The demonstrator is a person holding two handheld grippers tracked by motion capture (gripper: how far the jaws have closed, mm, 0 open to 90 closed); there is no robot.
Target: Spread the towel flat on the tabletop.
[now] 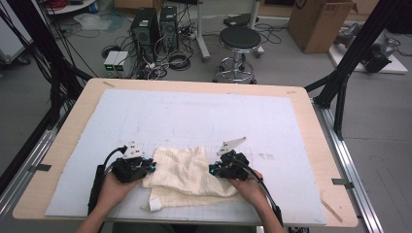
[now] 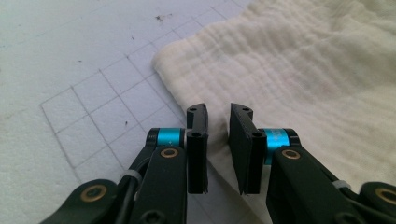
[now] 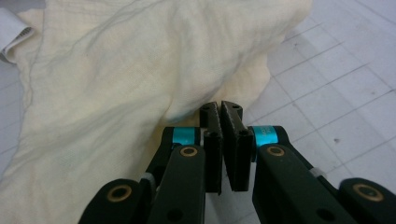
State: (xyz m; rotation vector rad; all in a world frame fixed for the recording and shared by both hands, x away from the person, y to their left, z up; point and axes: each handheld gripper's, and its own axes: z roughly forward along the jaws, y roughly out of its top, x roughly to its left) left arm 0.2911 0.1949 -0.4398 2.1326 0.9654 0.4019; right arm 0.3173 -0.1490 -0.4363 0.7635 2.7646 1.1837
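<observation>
Cloth (image 1: 189, 172) near the bench's front edge. Left tool (image 2: 218, 140) parted, astride its edge; right tool (image 3: 220, 140) nearly closed, apparently pinching the opposite edge, probably for spreading.

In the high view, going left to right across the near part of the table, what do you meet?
Left tongs at the cloth's left edge → cream cloth → right tongs at its right edge → bare white gridded mat → wooden table edge.
</observation>
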